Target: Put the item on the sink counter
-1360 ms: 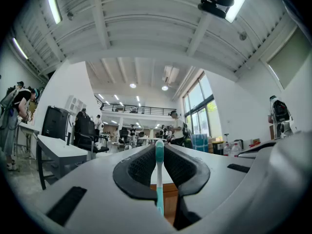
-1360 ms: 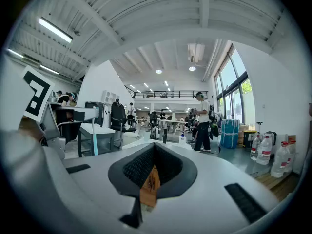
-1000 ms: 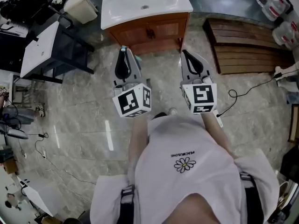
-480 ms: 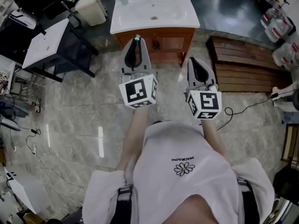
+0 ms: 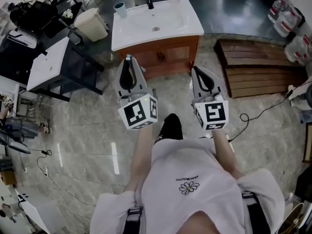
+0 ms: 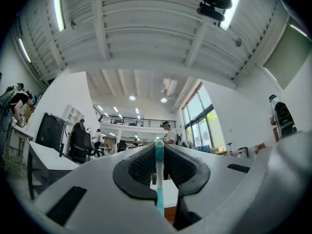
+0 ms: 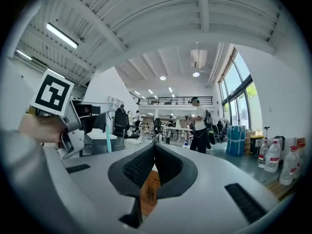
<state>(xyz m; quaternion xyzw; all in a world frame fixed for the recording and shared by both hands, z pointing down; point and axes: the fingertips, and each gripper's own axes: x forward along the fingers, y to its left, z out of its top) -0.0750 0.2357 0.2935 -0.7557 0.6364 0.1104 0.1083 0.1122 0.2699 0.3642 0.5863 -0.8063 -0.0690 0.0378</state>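
The carrying step is in hand: the left tool (image 5: 128, 60) pinches a teal toothbrush (image 6: 159, 178), the right tool (image 5: 195, 69) is closed and empty, and the white sink counter (image 5: 191, 29) ahead likely needs a forward reach.

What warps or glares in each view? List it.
Head view: a bright streak glares on the glossy floor. Left gripper view: fisheye curves the ceiling beams, corners go black, the near toothbrush looms large. Right gripper view: same fisheye bowing and black corners, windows bright.
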